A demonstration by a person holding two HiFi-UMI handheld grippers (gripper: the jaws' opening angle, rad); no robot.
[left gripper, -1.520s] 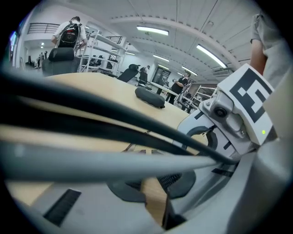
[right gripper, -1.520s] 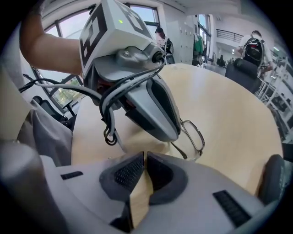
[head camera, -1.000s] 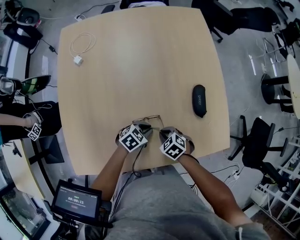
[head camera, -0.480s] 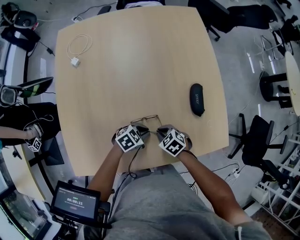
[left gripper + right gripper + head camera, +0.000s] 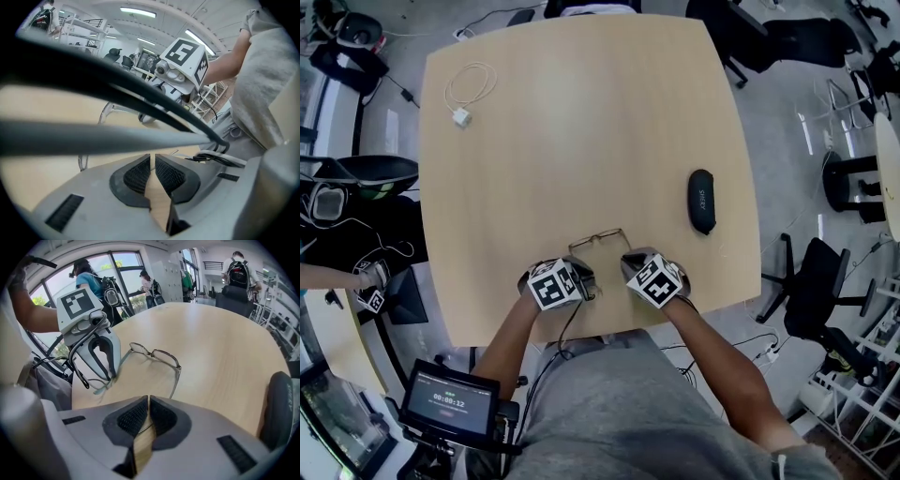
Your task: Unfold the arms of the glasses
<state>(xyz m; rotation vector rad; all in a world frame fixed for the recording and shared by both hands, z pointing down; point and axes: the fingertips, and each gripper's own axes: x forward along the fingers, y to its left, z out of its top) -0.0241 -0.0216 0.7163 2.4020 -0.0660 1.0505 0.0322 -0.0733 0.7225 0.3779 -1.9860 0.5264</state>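
On the wooden table (image 5: 581, 141) lie thin wire glasses (image 5: 597, 238).

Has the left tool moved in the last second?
Yes. The left tool has shifted left, away from the black case, toward the table's near edge.

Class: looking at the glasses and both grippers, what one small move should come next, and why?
Probably open the right gripper and let go: the glasses lie on the table with both arms already swung out, one arm's tip pinched in its shut jaws. The left gripper sits shut at the other arm's tip.
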